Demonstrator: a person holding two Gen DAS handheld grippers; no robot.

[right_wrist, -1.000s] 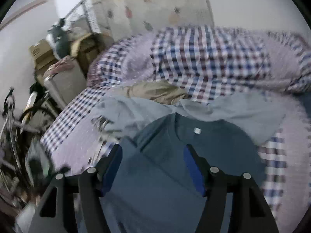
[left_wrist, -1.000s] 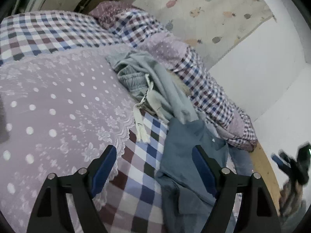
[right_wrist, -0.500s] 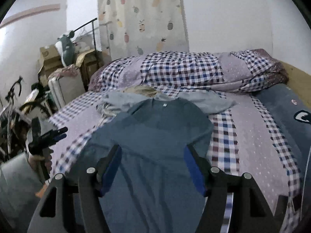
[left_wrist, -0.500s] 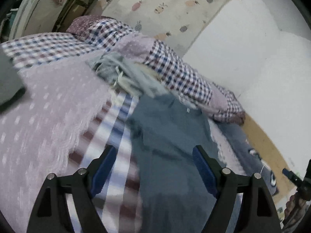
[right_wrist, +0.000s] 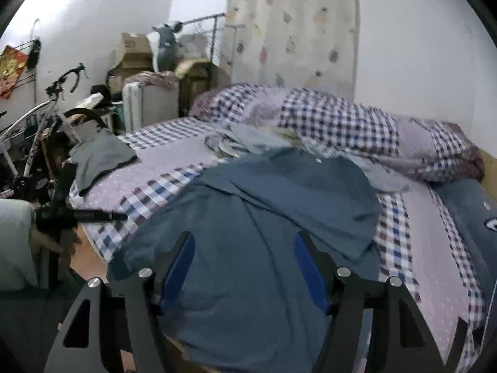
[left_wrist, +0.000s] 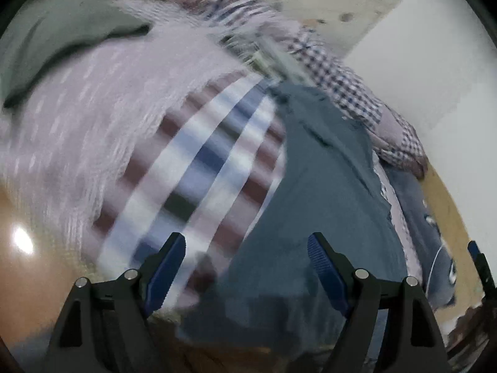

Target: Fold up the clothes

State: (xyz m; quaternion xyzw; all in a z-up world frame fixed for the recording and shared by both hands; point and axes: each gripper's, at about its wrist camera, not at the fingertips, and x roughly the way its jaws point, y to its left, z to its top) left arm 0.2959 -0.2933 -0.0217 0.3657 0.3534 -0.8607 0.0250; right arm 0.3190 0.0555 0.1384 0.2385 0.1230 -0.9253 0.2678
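Blue shirt (right_wrist: pixel 248 217) is laid out on the bed (right_wrist: pixel 419 217), hem hanging off the near edge, not folded yet. Left tongs (left_wrist: pixel 247 262) and right tongs (right_wrist: pixel 243 264) both spread, pinching nothing. I'd guess next is grabbing a side edge to start folding.

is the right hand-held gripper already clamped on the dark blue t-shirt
No, the right hand-held gripper has its jaws spread wide above the dark blue t-shirt, which lies loose on the checked bedspread.
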